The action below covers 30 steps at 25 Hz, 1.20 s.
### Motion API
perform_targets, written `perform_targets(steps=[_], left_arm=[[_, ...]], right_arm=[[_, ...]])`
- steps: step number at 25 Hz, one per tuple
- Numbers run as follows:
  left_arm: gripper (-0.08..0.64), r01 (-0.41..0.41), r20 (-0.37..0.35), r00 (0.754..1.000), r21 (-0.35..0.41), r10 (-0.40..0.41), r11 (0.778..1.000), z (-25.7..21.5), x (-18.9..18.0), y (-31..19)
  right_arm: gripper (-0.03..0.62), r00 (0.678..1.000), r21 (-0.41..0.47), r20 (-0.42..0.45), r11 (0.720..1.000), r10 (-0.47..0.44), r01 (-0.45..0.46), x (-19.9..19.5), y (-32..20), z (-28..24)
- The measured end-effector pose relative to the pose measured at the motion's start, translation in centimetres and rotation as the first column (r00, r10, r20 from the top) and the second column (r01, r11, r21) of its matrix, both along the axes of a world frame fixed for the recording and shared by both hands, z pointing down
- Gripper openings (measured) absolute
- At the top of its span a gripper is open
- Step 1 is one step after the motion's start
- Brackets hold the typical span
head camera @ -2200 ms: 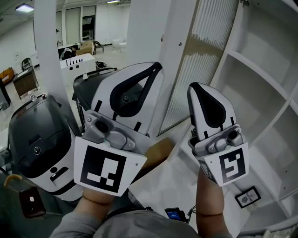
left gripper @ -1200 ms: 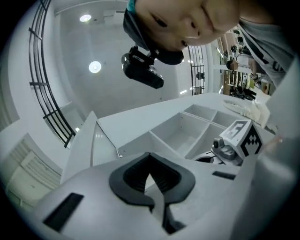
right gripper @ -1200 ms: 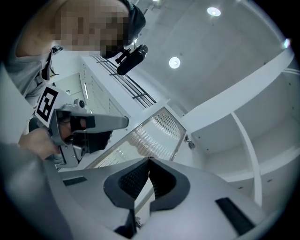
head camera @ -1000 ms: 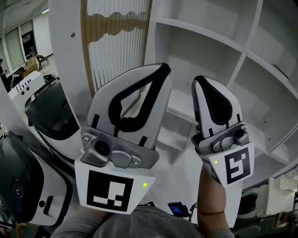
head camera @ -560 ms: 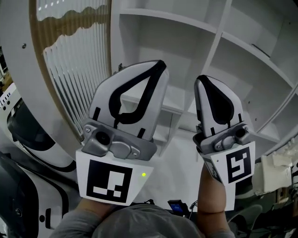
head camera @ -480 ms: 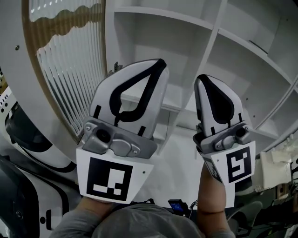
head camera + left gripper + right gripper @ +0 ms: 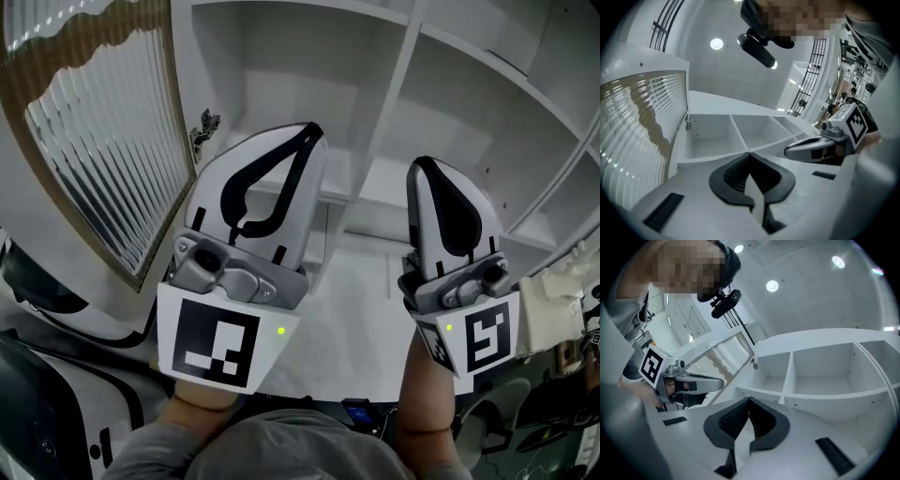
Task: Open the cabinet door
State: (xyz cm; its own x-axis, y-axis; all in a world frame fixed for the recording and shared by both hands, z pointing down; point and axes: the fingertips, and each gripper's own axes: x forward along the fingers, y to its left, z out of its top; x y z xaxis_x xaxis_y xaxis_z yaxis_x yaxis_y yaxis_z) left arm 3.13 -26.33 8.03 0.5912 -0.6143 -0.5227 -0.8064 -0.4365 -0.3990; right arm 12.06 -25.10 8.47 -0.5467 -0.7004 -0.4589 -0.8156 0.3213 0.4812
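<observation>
Cabinet door [image 7: 94,141], with ribbed glass and a brown wavy band, stands swung wide at the left of the white cabinet [image 7: 398,103] and hangs there on its hinge [image 7: 201,127]; the compartments behind it are fully in sight and look bare, so I judge the opening to be done, or very nearly; my left gripper [image 7: 307,134] is clenched, its black pads [image 7: 729,176] pressed together with nothing between them; my right gripper [image 7: 427,167] is clenched in the same way and is also empty; I hold both raised side by side in front of the compartments, near each other but apart, and touching neither the door nor the cabinet; I think they are kept free because the door, so far from the frame, needs no more pulling; I cannot make out any handle on it.
</observation>
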Motion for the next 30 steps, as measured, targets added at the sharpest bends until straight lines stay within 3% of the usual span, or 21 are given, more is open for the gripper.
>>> perform_targets(steps=[17,30], left_arm=[[0.006,0.038,-0.014,0.999,-0.136,-0.041,0.990,6.1,-1.8,-1.2],[0.006,0.071,-0.026,0.997,-0.178,-0.077,0.981,7.7,-2.9,-0.7]], right_arm=[[0.026,1.000,-0.121,0.024,0.993,-0.001,0.004,0.4,-0.2,5.7],[0.026,0.999,-0.130,0.040,0.991,-0.020,0.025,0.6,0.4,7.2]])
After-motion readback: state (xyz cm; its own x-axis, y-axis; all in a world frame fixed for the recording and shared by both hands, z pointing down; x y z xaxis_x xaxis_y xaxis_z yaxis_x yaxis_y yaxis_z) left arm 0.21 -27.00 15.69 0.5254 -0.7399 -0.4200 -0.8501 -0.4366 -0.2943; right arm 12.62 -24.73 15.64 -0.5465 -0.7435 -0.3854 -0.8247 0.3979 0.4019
